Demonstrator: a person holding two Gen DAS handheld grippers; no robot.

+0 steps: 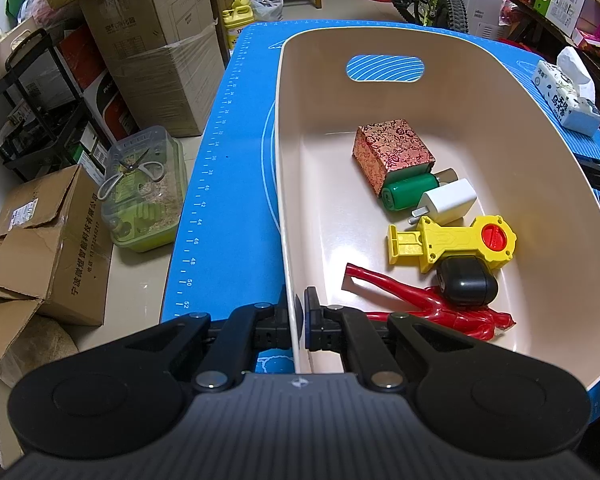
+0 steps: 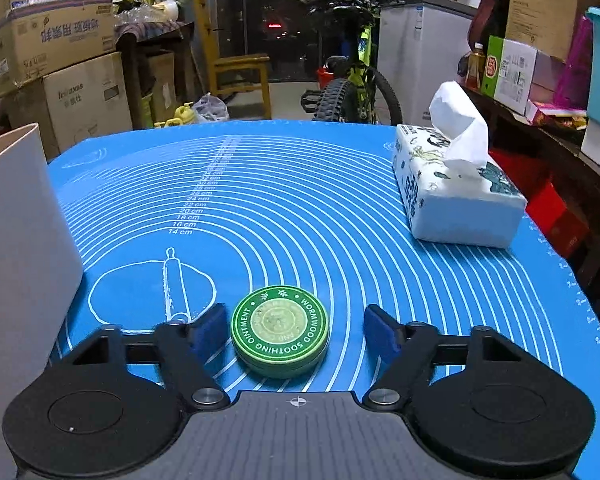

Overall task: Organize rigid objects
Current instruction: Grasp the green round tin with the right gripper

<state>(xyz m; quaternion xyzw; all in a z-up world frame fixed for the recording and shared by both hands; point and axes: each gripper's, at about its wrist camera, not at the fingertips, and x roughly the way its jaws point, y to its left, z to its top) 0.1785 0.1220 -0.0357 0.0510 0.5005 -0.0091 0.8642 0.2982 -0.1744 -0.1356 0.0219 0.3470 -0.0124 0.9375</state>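
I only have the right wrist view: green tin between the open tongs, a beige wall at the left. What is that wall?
Observer: It's a tub; the left tongs are shut on its rim.
Operator: Is anything in it?
Observer: Yes: a patterned box, a green cylinder, a white charger, a yellow toy, a black case and a red piece.
Operator: Any tin in there?
Observer: None visible.

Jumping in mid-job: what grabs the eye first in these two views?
The green ointment tin lies on the blue mat, framed by the right gripper's open fingers. The left gripper is clamped on the beige bin's near rim, with the yellow toy brightest among the things inside.
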